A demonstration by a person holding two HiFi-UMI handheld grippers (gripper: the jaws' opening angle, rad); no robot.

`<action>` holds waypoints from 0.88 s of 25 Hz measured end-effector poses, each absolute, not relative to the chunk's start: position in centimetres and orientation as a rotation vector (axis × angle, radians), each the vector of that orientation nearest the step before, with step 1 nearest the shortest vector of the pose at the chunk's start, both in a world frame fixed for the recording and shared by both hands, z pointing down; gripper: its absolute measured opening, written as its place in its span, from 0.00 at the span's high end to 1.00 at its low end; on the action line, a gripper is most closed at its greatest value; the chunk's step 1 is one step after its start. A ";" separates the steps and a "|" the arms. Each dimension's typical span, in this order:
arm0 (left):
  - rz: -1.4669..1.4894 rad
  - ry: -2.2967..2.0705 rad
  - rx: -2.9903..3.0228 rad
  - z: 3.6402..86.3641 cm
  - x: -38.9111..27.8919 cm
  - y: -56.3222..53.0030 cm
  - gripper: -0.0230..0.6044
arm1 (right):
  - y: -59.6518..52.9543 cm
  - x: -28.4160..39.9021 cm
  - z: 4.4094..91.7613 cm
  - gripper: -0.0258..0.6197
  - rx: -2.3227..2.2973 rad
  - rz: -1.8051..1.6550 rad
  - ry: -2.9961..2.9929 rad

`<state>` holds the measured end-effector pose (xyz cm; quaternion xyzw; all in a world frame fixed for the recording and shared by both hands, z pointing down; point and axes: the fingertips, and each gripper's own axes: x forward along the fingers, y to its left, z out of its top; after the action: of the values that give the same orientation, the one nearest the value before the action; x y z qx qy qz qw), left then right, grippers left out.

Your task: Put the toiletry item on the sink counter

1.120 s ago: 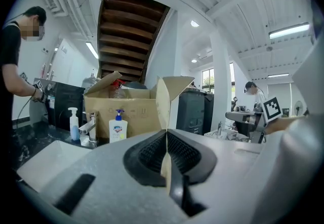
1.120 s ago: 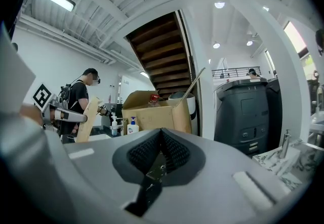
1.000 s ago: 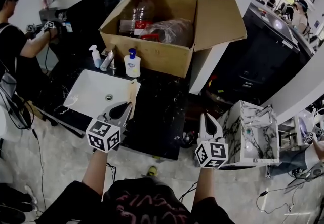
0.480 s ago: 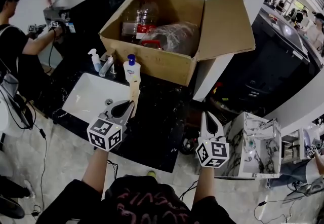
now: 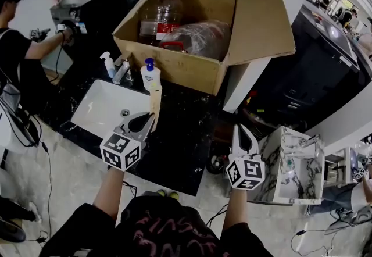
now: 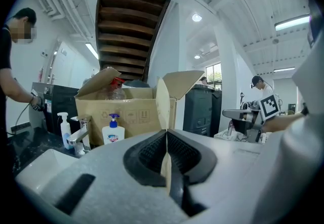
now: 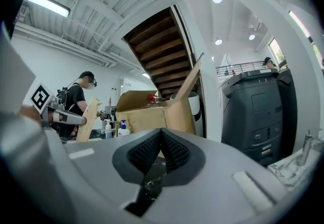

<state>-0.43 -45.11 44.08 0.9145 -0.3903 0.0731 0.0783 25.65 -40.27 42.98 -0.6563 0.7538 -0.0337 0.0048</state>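
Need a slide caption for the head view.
Left gripper holds a flat beige item above the counter by the sink; right gripper shut.

Mock-up washroom station inside an open, white-walled workshop hall. A black marble-patterned counter point(image 5: 180, 128) carries a white rectangular basin point(image 5: 107, 107) and a chrome tap point(image 5: 122, 70), yet stands on a bare grey tiled floor point(image 5: 70, 180). Overhead are the underside of a wooden staircase point(image 6: 126, 30) and ceiling strip lights point(image 6: 293, 23). A second person in black point(image 5: 17, 46) works at a neighbouring bench.

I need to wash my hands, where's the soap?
In the head view, the soap stands on the left, behind the sink, just right of the faucet and in front of the box.
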 end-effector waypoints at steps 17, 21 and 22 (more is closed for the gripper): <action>0.221 -1.094 2.809 42.9 1.7 -45.2 0.95 | -40.2 26.3 41.9 0.94 -2.066 -0.077 2.325; 0.210 -1.071 2.788 43.4 2.5 -44.9 0.95 | -40.1 26.3 42.0 0.94 -2.067 -0.076 2.332; 0.207 -1.069 2.775 43.7 2.6 -44.8 0.95 | -40.1 26.2 42.0 0.94 -2.065 -0.074 2.335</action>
<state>2.57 -44.83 43.65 0.9279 -0.3574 0.0691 0.0802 26.22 -40.11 41.99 -0.6622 0.7489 -0.0236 0.0118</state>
